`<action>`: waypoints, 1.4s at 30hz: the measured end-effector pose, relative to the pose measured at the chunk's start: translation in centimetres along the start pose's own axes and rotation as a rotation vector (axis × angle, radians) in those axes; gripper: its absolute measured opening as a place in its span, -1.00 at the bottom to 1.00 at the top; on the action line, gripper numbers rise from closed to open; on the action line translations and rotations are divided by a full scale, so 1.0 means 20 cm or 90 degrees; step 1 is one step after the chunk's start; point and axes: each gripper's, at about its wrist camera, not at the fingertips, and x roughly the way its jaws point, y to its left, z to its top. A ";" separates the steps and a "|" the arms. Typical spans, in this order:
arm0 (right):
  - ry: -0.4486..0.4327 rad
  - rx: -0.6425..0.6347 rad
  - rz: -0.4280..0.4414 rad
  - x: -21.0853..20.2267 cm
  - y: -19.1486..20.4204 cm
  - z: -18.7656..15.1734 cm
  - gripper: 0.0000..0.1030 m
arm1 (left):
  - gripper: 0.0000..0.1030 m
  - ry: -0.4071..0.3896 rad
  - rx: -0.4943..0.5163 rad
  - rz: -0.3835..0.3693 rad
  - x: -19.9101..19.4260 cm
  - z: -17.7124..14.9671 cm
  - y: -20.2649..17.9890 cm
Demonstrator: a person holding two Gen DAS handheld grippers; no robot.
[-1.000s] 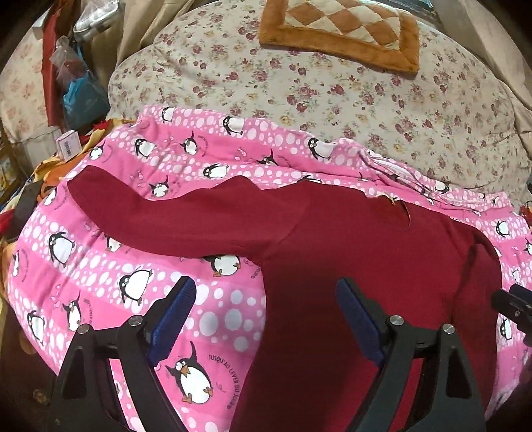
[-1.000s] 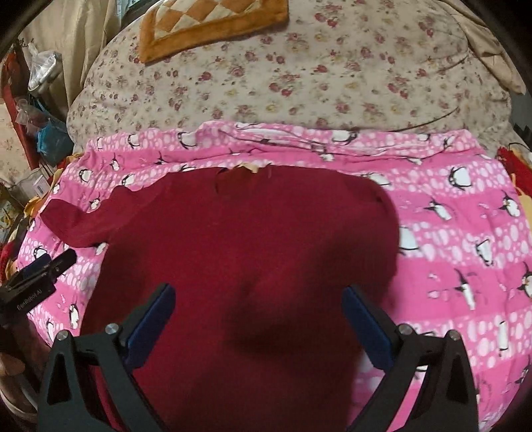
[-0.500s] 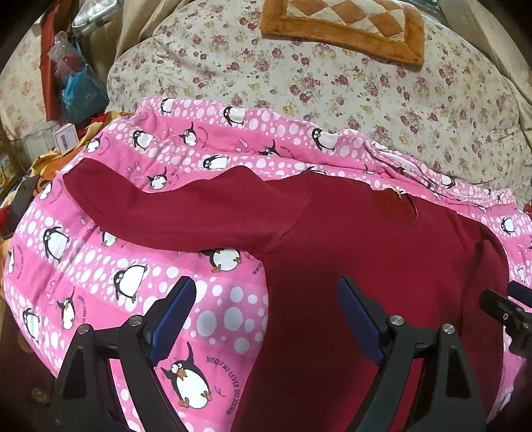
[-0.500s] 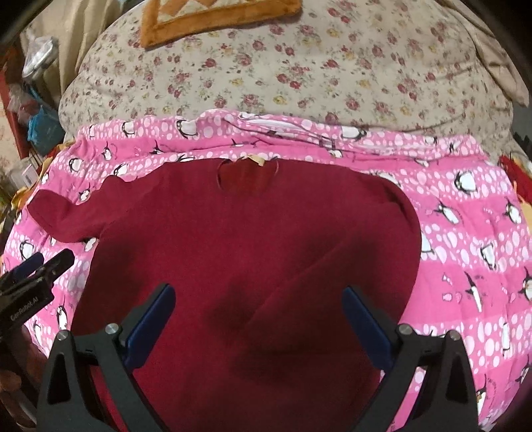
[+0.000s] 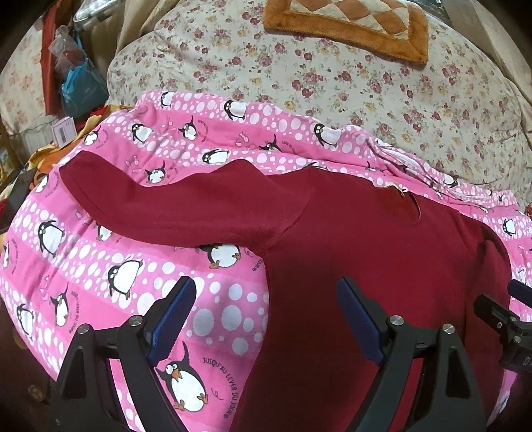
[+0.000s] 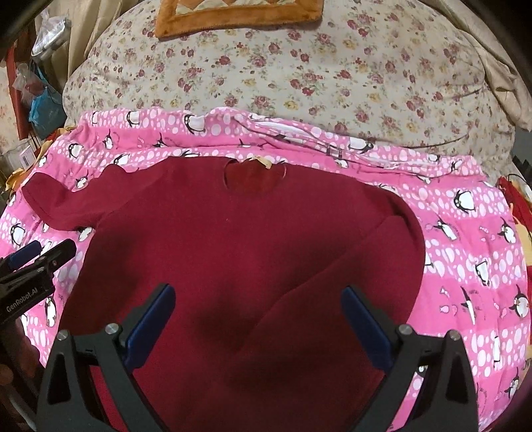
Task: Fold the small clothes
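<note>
A small dark red long-sleeved top [image 6: 232, 252] lies flat on a pink penguin-print blanket [image 6: 472, 259], neck opening away from me. Its left sleeve [image 5: 173, 206] stretches out to the left over the blanket. The right sleeve [image 6: 332, 285] is folded in across the body. My left gripper [image 5: 266, 315] hangs open above the top's left side seam, holding nothing. Over the lower middle of the top, my right gripper [image 6: 256, 315] is open and empty too. The left gripper [image 6: 36, 256] also shows at the right wrist view's left edge.
Behind the blanket rises a floral quilt [image 5: 332, 83] with an orange-bordered checked cushion [image 5: 349, 26] on it. Bags and clutter [image 5: 76, 79] stand at the far left. Orange and red fabric [image 6: 522, 219] lies at the blanket's right edge.
Both grippers have pulled back and up a little, so more of the top shows. The right sleeve now lies folded across the body. Both grippers stay open.
</note>
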 end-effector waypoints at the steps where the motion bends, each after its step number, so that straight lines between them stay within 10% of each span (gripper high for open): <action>1: 0.002 0.001 0.002 0.00 0.00 0.00 0.98 | 0.36 0.000 0.000 0.000 0.00 0.00 0.00; 42: 0.012 0.030 -0.005 0.08 0.01 -0.03 0.97 | 0.35 0.020 -0.029 0.006 0.06 -0.03 0.07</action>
